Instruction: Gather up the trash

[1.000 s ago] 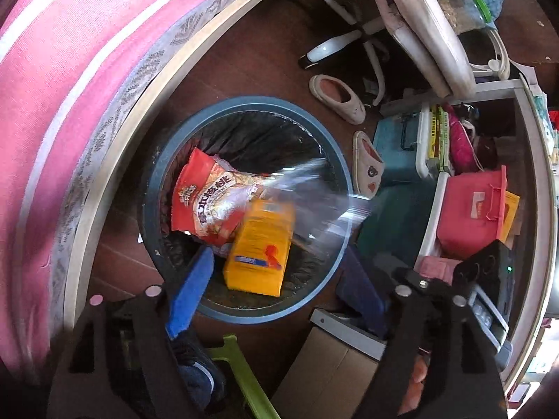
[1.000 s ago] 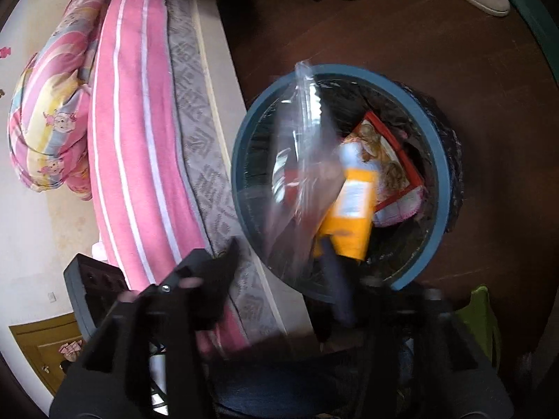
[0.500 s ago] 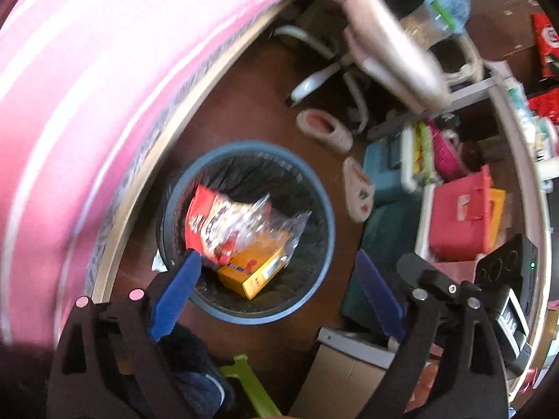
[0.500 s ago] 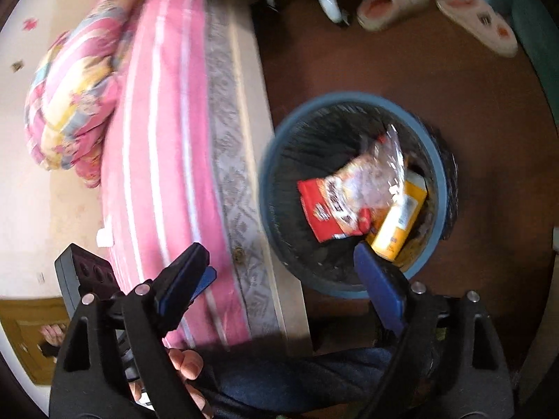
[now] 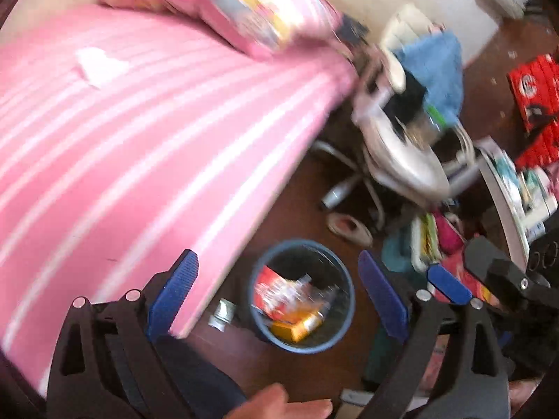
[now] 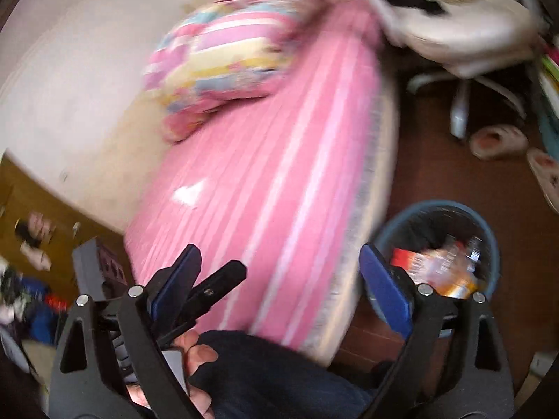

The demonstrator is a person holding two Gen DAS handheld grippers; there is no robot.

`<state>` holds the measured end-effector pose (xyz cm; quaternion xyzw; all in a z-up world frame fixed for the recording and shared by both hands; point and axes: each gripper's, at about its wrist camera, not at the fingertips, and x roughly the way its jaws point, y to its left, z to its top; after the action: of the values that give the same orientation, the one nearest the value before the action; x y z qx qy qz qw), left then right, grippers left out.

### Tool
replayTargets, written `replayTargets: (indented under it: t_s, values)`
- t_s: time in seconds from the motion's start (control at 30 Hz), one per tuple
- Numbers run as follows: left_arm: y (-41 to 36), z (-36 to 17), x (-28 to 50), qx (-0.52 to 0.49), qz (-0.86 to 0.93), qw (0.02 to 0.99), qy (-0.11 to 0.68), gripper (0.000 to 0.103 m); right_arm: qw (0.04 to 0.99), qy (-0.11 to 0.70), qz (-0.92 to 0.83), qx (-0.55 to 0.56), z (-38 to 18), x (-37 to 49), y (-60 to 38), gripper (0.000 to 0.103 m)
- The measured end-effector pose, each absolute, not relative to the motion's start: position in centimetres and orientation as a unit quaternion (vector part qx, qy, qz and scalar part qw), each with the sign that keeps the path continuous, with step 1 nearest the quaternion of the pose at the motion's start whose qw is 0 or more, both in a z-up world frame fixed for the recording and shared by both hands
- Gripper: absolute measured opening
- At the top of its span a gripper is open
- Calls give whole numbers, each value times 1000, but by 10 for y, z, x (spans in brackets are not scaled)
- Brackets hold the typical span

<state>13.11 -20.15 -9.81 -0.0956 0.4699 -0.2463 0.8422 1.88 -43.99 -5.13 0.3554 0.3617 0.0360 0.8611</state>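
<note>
both tongs empty, jaws opening over the bin
left gripper (image 5: 277, 289) and right gripper (image 6: 279, 286) hold nothing; wrappers lie in the blue bin (image 5: 344, 317). white scrap (image 5: 99, 66) on the bed (image 5: 122, 160) could get missed.
</note>
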Motion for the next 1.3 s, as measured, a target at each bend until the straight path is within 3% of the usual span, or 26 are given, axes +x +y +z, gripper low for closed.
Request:
replayTargets:
  t_s: [0.37,0.67,0.97,1.3]
  values:
    - [-39,-59,118,-131,-111,900,401,97,880,372,151,252,-28,71,-292,92]
    - [40,-85,105,-114,-20,916,385,97,904,365,177,135,-43,90,-180,92]
    - [44,-110,100,-110,-6,916,385,97,925,343,148,68,-62,86,-135,95]
    - [39,-121,107,-99,-11,916,390,97,927,342,139,66,-73,93,-135,97]
